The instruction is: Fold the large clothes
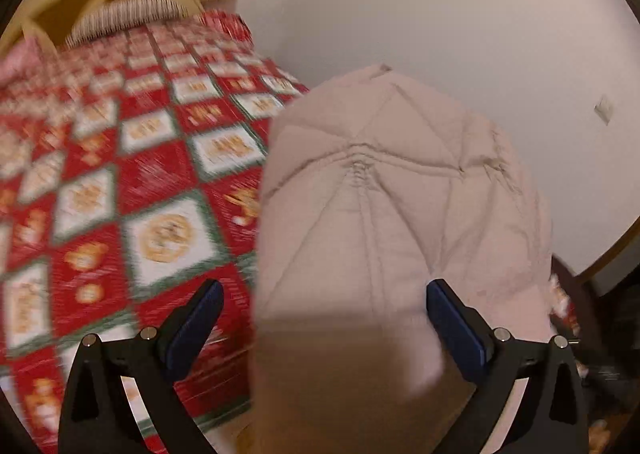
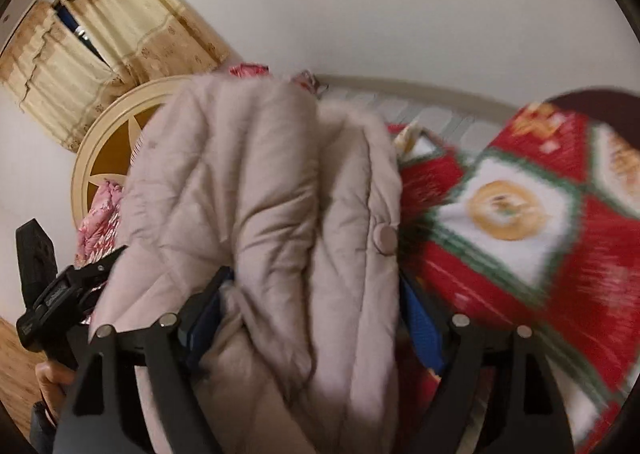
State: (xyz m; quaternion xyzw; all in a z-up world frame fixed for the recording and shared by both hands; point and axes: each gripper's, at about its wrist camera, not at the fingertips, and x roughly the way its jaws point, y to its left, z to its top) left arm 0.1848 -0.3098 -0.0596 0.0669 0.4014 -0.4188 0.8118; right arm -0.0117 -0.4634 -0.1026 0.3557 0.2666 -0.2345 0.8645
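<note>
A beige quilted padded jacket [image 1: 384, 206] bulges up between the fingers of my left gripper [image 1: 324, 318]. Its jaws stand wide apart, and the blue pads [image 1: 456, 334] do not press the cloth. In the right wrist view the same jacket [image 2: 256, 190] fills the middle, with a snap button [image 2: 386, 239] on its edge. My right gripper [image 2: 312, 318] has the cloth bunched between its blue pads [image 2: 420, 330]. Its jaws look open, and the cloth hides how tightly they hold.
A bed with a red, white and green patterned blanket [image 1: 120, 190] lies below and also shows in the right wrist view [image 2: 520, 214]. A cream round headboard [image 2: 104, 158], yellow curtains [image 2: 120, 38], a white wall [image 1: 440, 14]. The other gripper [image 2: 52, 286] is at left.
</note>
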